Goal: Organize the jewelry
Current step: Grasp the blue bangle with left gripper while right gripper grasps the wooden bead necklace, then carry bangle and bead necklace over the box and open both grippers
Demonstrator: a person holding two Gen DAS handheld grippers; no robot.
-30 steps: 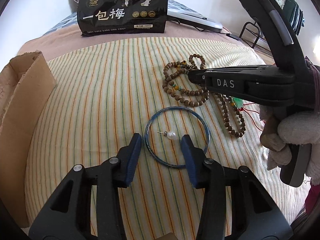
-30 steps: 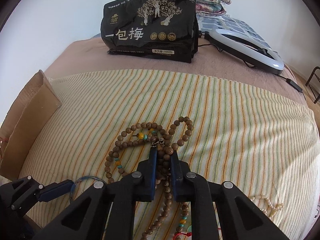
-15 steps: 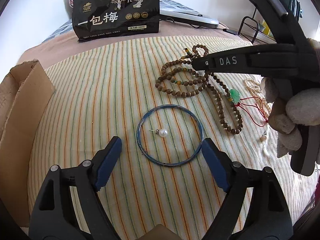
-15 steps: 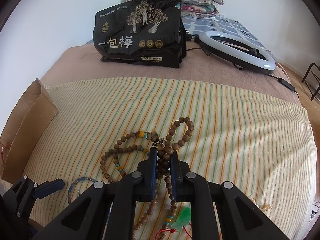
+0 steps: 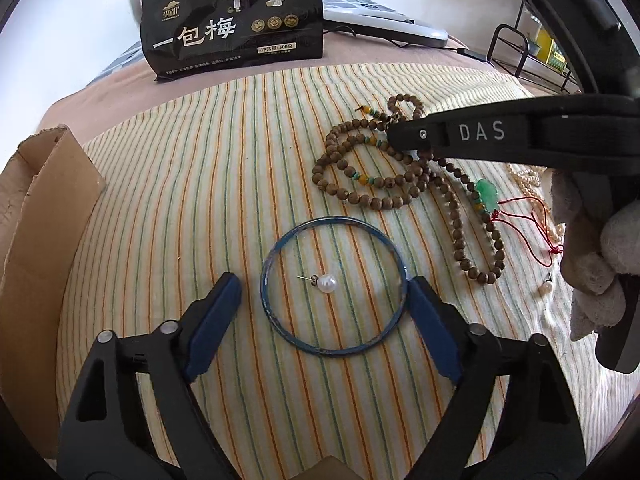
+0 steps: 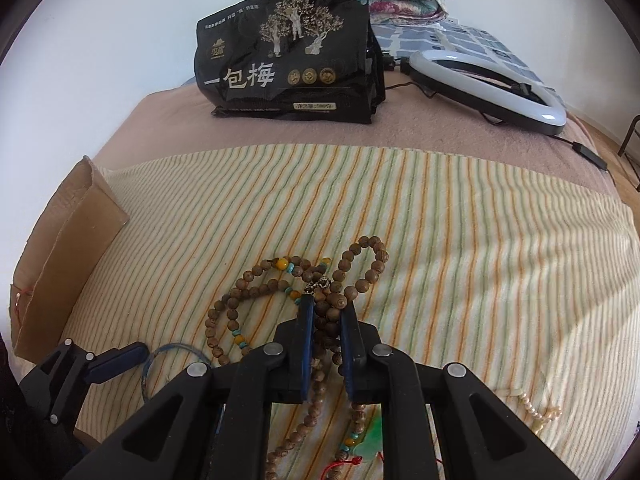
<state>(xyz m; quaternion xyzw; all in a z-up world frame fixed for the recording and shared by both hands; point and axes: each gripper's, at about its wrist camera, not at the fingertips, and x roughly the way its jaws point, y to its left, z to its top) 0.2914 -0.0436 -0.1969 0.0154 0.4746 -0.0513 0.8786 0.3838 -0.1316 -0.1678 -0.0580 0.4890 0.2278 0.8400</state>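
Left wrist view, left tool [image 5: 322,300] closing (straddling blue bangle [image 5: 334,286]), right tool [image 6: 326,312] clamped on wooden beads [image 6: 340,300], cardboard box [image 5: 44,208] leftward.

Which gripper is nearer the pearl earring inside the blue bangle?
Left. The left gripper straddles the blue bangle holding the pearl earring, jaws closing. The right gripper is apart, shut on the wooden bead necklace.

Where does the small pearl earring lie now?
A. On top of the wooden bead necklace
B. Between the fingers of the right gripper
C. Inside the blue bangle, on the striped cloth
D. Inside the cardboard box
C: the pearl earring lies on the striped cloth within the ring of the blue bangle, apart from the beads.
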